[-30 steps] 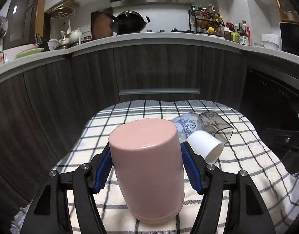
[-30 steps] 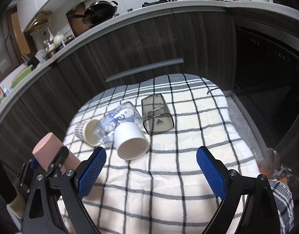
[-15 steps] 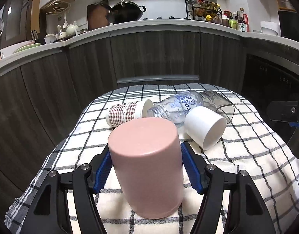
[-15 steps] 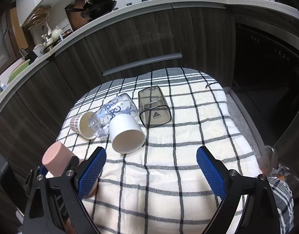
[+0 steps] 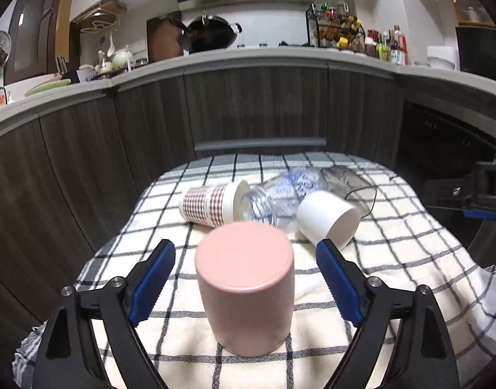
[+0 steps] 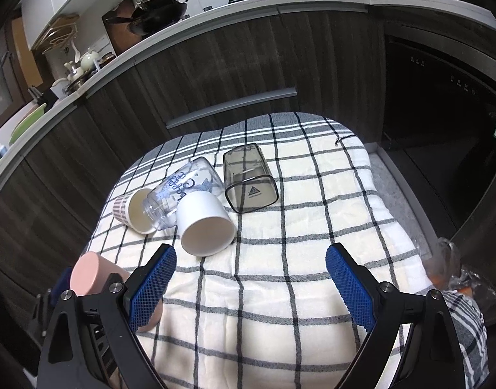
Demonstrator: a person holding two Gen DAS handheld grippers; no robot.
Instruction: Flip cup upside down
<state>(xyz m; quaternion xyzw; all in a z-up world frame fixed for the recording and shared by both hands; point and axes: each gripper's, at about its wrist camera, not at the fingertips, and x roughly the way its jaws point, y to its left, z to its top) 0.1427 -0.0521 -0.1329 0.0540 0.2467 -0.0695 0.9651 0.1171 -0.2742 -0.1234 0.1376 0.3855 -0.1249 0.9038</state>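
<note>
A pink cup [image 5: 246, 287] stands upside down on the checked cloth [image 5: 393, 243], its flat base up. My left gripper [image 5: 246, 278] is open, its blue pads apart from the cup on both sides. In the right wrist view the pink cup [image 6: 89, 274] shows at the lower left, partly behind the gripper finger. My right gripper [image 6: 251, 283] is open and empty above the cloth's near part.
Beyond the pink cup lie a checked paper cup [image 5: 212, 206], a clear bottle [image 5: 277, 196], a white cup [image 5: 327, 218] and a smoky square tumbler [image 6: 249, 178], all on their sides. Dark cabinets [image 5: 248, 110] curve behind. A plastic bag [image 6: 455, 269] sits at the right.
The left gripper lowered the pink cup onto the cloth and opened; its pads now stand clear of the cup. The right gripper stayed open and barely moved.
</note>
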